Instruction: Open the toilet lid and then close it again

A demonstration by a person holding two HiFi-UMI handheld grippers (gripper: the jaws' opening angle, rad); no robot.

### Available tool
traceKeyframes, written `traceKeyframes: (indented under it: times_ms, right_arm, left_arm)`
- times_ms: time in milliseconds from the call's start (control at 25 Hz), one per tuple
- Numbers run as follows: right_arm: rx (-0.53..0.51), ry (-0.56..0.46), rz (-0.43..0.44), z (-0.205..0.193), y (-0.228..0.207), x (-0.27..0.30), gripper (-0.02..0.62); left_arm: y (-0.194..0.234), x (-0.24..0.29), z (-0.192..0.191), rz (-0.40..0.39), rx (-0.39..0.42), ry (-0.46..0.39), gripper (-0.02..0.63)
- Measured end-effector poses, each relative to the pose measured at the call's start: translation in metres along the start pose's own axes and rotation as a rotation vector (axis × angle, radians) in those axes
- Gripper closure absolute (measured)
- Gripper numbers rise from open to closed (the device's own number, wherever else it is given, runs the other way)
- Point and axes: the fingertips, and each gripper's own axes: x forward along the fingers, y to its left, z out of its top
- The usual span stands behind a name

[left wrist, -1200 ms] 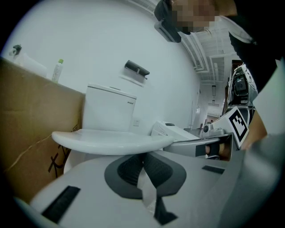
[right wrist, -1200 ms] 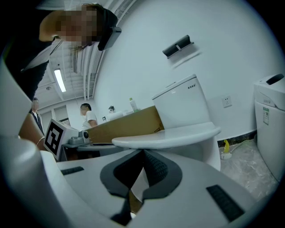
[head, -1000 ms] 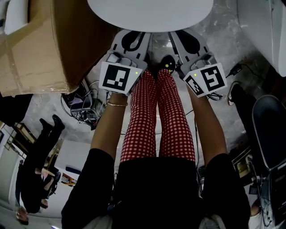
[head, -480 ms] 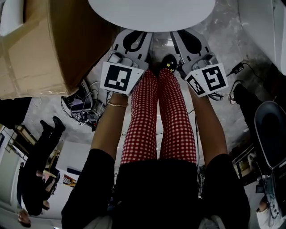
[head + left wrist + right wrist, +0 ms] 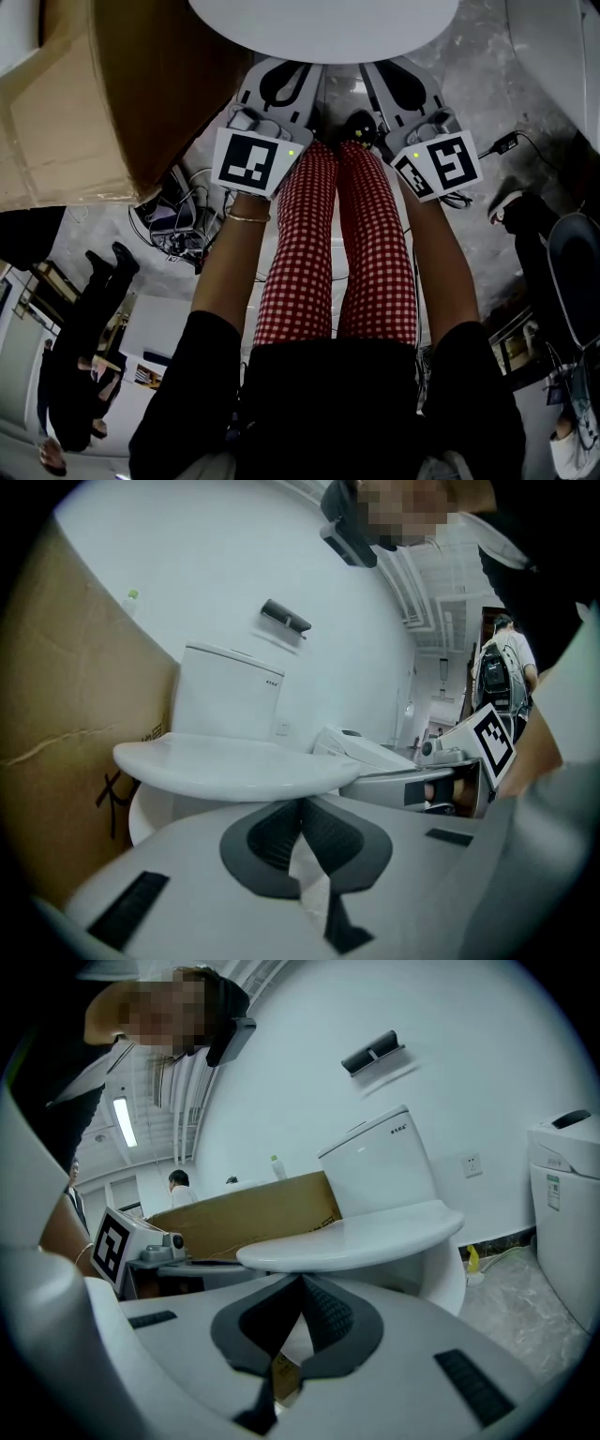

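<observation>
two closed tongs (image 5: 283,75) (image 5: 398,75), one lid (image 5: 323,23) (down)

Box (image 5: 112,94) left of toilet lid (image 5: 323,23); grippers (image 5: 286,70) (image 5: 394,70) apparently below.

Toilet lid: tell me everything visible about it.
The toilet lid is a white, glossy, plastic-looking oval slab, lying down about level over the bowl, in front of the tank. The left hand-held gripper and right hand-held gripper, both shut, point just under its front edge; contact is unclear.
</observation>
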Motion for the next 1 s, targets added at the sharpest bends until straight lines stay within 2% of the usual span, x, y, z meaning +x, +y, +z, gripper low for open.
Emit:
traceKeyframes:
  times_ms: [1000]
  right_arm:
    - [-0.005,0.003,-0.015,-0.040,-0.008,0.003,0.577]
  left_arm:
    - [0.004,0.005,-0.042,-0.006,0.003,0.015,0.601]
